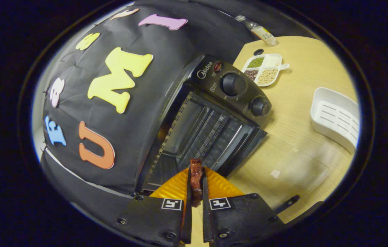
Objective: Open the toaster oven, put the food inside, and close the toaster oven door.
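A black toaster oven (pixel 214 113) stands on the wooden table with its door swung down open, showing the wire rack (pixel 207 137) inside. My gripper (pixel 196 178) is shut on a dark red strip of meat (pixel 196 180), pressed between both fingers. The meat's tip sits just in front of the oven's opening, over the lowered door (pixel 245 147). The view is tilted, so the oven appears rotated. Two round knobs (pixel 234 84) sit on the oven's control panel.
A white divided dish (pixel 264 68) with beans and grains lies beyond the oven. A small bottle (pixel 261 32) lies behind it. A white slotted tray (pixel 334 118) sits on the table to the right of the oven. Bare wooden tabletop (pixel 293 151) lies between them.
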Available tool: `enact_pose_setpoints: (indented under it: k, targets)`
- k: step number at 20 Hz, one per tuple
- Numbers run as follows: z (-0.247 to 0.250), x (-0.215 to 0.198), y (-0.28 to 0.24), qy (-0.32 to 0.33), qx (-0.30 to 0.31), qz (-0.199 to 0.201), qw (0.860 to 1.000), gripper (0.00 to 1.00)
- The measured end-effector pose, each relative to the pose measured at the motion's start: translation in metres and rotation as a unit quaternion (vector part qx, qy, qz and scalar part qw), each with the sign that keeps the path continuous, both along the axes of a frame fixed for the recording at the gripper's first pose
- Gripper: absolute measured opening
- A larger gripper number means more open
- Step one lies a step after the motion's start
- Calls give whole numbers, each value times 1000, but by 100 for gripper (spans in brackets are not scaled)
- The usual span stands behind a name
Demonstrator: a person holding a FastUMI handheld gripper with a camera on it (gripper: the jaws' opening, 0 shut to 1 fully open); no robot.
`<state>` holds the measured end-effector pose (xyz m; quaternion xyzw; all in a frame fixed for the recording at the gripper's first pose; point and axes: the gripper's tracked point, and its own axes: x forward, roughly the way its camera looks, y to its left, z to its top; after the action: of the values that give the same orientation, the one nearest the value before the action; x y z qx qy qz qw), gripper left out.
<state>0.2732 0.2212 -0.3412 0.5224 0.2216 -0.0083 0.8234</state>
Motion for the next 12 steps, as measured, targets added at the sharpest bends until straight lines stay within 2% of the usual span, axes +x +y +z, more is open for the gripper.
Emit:
enact_pose_setpoints:
  k: [7,12]
  targets:
    - [-11,61,15,-8,-10,-17,1000,17]
    - [-21,66,17,4,-40,-20,999,21]
